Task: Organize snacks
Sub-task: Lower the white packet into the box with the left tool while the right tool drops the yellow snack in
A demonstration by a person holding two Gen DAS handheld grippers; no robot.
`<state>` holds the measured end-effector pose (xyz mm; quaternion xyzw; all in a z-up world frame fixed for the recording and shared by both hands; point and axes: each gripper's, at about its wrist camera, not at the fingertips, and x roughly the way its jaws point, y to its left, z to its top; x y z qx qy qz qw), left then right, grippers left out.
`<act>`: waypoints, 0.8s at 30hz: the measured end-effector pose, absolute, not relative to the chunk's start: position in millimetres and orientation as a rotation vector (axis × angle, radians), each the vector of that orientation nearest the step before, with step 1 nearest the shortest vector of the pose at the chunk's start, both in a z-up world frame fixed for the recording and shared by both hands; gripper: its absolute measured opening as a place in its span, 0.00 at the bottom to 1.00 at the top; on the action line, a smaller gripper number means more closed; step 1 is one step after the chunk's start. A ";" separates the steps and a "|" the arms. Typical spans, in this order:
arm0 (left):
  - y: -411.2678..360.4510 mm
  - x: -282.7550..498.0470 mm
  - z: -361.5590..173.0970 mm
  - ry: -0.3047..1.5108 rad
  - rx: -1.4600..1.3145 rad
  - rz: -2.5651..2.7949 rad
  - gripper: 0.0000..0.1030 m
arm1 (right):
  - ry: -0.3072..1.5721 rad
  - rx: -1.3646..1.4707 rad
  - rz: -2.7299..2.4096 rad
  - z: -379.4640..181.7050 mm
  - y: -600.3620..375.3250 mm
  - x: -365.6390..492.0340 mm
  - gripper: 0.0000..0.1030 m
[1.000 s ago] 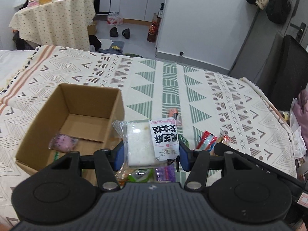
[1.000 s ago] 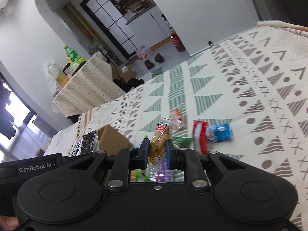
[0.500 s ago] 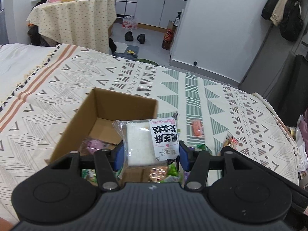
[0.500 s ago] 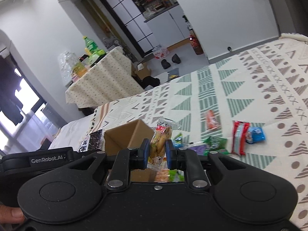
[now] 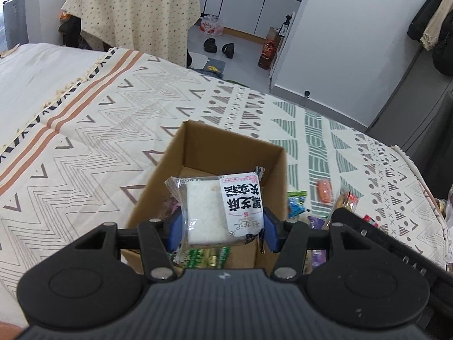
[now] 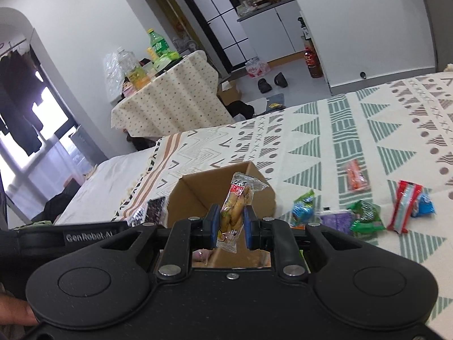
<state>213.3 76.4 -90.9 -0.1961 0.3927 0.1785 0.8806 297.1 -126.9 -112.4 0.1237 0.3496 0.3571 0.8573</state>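
1. The white cake pack [image 5: 220,208] is clenched in the left gripper [image 5: 221,226] jaws, above the open box [image 5: 198,153] on the bed [image 5: 85,147].
2. The right gripper [image 6: 230,223] jaws grasp a yellow snack pack [image 6: 236,206] over the same box [image 6: 226,181].
3. Loose snacks [image 6: 365,218] lie on the bed right of the box.

L gripper [image 5: 220,226] clamped w/ blue pads wide apart on a flat white packet [image 5: 216,208], R gripper [image 6: 230,223] pinched narrow on a yellowish snack pack [image 6: 236,206], fingertip [image 6: 17,313] at R view's lower-left edge.
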 end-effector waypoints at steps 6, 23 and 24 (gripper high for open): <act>93.8 215.5 -103.8 0.837 -0.437 0.378 0.53 | 0.727 0.220 0.775 -111.0 -106.8 295.9 0.17; 114.3 221.9 -106.2 0.866 -0.436 0.408 0.68 | 0.785 0.229 0.852 -117.3 -81.4 299.3 0.23; 114.6 221.9 -105.2 0.868 -0.435 0.412 0.69 | 0.785 0.229 0.849 -116.2 -83.7 299.1 0.26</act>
